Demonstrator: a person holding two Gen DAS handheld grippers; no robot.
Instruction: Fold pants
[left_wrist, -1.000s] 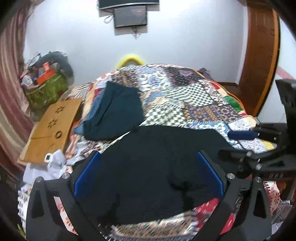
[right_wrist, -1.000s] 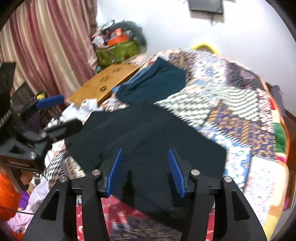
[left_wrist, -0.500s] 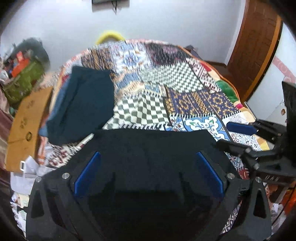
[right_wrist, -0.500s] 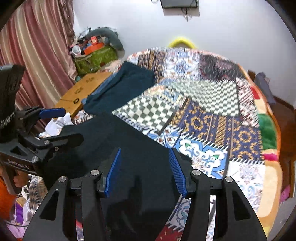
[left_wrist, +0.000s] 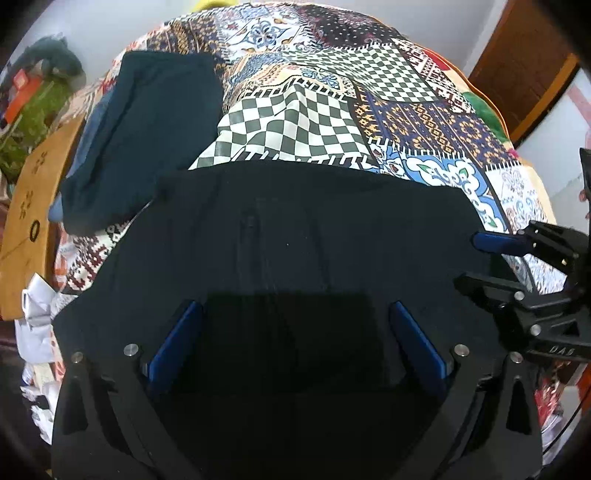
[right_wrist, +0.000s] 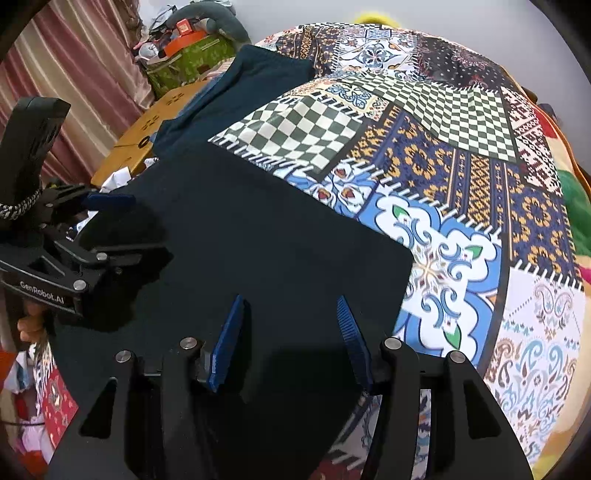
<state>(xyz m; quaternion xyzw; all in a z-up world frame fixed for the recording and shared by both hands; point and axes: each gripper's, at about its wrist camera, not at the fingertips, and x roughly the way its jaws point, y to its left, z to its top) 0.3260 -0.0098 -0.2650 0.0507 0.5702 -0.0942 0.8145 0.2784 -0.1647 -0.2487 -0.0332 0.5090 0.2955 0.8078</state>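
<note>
Jaws on both grippers stand spread, nothing pinched. Left gripper (left_wrist: 295, 347) and right gripper (right_wrist: 288, 339) hang over the black fabric pants (left_wrist: 295, 236), lying flat on the near part of the patchwork-print bedspread (left_wrist: 332, 122). Probably lining up on 2 edges for a fold. Folded dark teal garment (left_wrist: 147, 122) sits beside, likely done already.
</note>
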